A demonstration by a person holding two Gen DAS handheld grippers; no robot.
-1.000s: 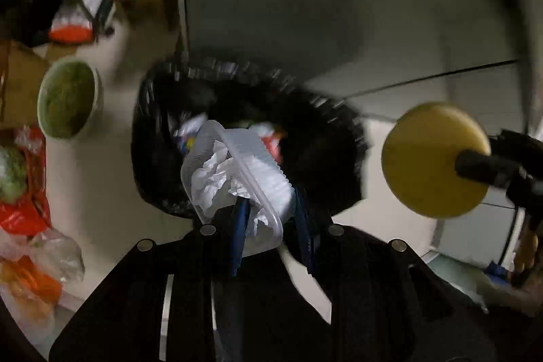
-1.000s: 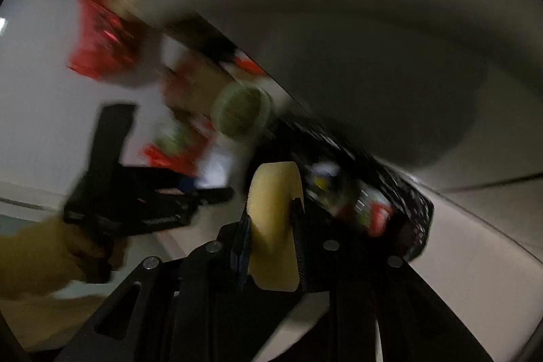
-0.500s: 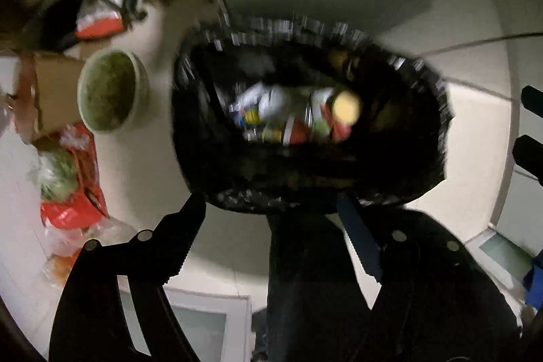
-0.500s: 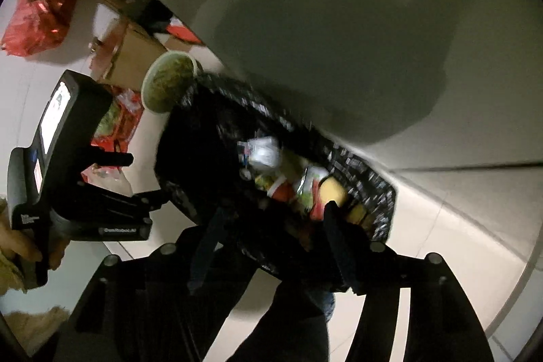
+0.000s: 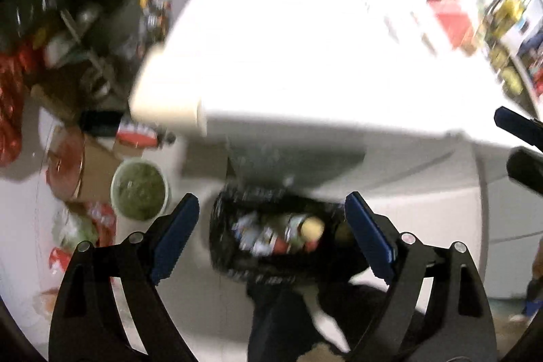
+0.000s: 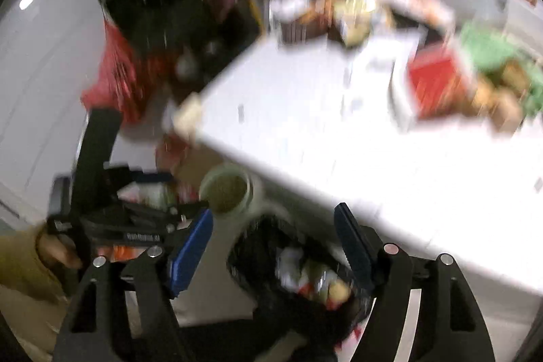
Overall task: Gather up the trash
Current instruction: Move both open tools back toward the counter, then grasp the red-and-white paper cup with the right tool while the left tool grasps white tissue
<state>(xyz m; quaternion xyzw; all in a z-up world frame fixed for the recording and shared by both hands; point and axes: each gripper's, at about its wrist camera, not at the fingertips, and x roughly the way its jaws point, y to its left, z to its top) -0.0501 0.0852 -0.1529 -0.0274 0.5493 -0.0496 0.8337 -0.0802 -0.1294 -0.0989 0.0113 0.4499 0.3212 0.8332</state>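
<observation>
The black-bagged trash bin (image 5: 219, 226) stands on the floor below both grippers, partly under the white table (image 5: 305, 63). Wrappers and a yellow sponge (image 5: 312, 226) lie inside it. My left gripper (image 5: 271, 223) hangs high above the bin, its jaws opening, with nothing between the blue pads (image 5: 176, 236). The right wrist view shows the bin (image 6: 244, 256) and sponge (image 6: 337, 290) from the other side. My right gripper (image 6: 271, 243) is also above it, its jaws opening on nothing. Both views are blurred.
A bowl of green stuff (image 5: 139, 189) stands on the floor left of the bin, by a cardboard box (image 5: 95, 168) and red bags (image 6: 112, 80). On the table sit a red box (image 6: 434, 83) and food clutter. A hand (image 6: 57, 250) holds the left gripper.
The left gripper let go of a clear plastic tub with tissue, the right gripper of the yellow sponge, both into the bin. Both grippers opened and rose, and the table top came into view.
</observation>
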